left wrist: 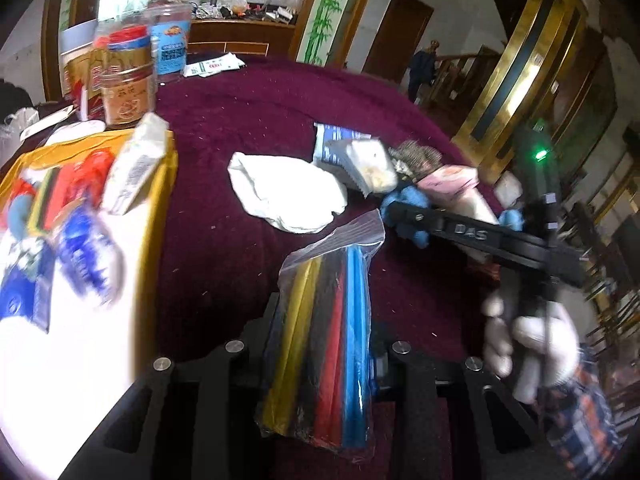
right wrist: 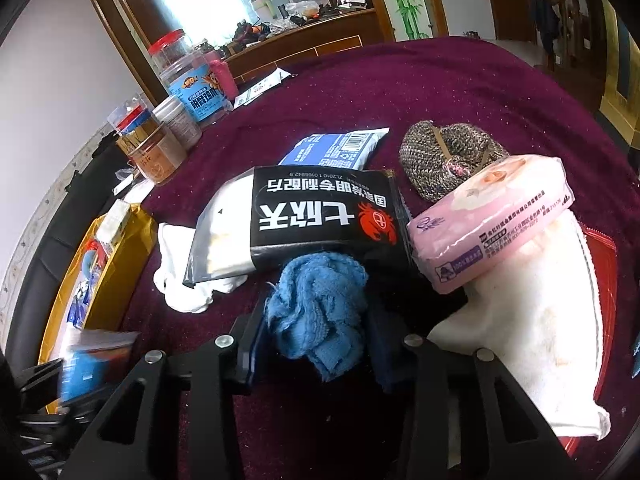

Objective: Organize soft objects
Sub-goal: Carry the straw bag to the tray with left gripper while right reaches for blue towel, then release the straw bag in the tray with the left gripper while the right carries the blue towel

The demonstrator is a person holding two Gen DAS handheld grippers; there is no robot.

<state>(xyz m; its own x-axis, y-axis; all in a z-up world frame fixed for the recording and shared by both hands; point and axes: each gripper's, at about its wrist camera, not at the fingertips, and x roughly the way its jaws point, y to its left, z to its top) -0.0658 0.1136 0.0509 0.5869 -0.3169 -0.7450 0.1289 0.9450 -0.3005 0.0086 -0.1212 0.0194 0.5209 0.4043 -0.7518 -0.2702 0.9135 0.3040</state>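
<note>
Left gripper (left wrist: 320, 344) clamped a clear zip bag of yellow, black, red and blue strips (left wrist: 326, 344) above the maroon tablecloth (left wrist: 240, 120), right gripper (right wrist: 316, 328) pinched a crumpled blue terry cloth (right wrist: 320, 312), and beyond it lay a black-labelled packet (right wrist: 304, 216), pink tissue pack (right wrist: 492, 224), knitted brown pouch (right wrist: 444, 152).

Jars (right wrist: 160, 136) cluster at the far left of the counter (right wrist: 460, 92), with the tray (right wrist: 104, 280) in front of them along the left edge, packets inside it. Mid-counter, the sealed pouch (right wrist: 304, 216) lies over the crumpled cloth (right wrist: 176, 280) to its left. Behind the pouch sits a flat packet (right wrist: 332, 148); right of that, the knitted item (right wrist: 444, 156). The tissue pack (right wrist: 488, 220) rests on the padded cloth (right wrist: 528, 340) at right. A towel (right wrist: 320, 312) lies in front of the pouch, between the right tongs (right wrist: 316, 344).
</note>
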